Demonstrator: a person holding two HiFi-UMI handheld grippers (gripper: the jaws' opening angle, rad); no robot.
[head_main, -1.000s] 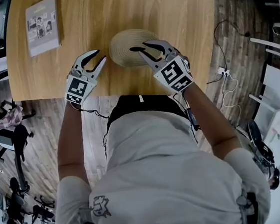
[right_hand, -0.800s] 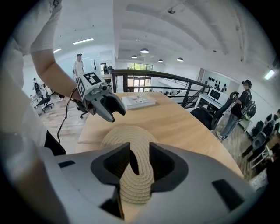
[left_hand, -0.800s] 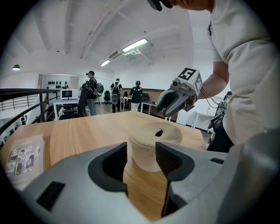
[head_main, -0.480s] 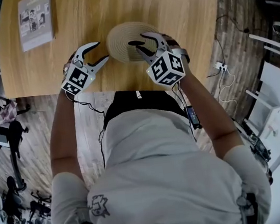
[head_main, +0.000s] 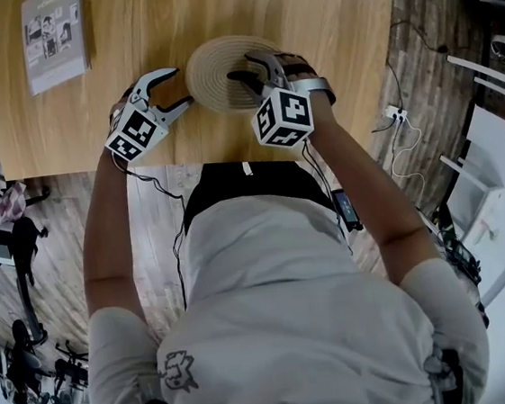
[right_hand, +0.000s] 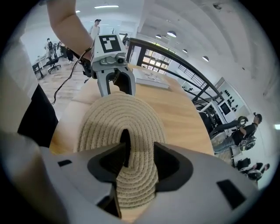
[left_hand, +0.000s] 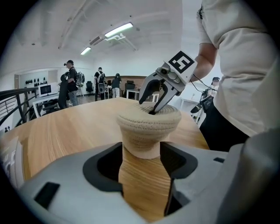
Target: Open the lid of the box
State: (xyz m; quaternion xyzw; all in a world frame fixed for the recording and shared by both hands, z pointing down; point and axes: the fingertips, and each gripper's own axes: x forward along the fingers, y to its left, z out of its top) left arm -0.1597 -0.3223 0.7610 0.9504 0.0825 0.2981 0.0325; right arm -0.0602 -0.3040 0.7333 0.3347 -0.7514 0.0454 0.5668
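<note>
A round woven rope box with its lid on stands near the table's front edge. My left gripper is just left of the box at its side wall; its jaws are opening and nothing is between them. My right gripper hovers over the lid, jaws opening. The lid's dark handle loop lies between its fingers with no pad pressing on it. Each gripper shows in the other's view: the right gripper over the lid's top, the left gripper beyond the far rim.
A grey booklet lies at the far left of the wooden table. The table's front edge runs just under both grippers. Cables and a power strip lie on the floor to the right. People and desks are far off.
Both grippers' jaws have spread wider. The left gripper has come in closer to the box's side. The right gripper has shifted left over the lid.
</note>
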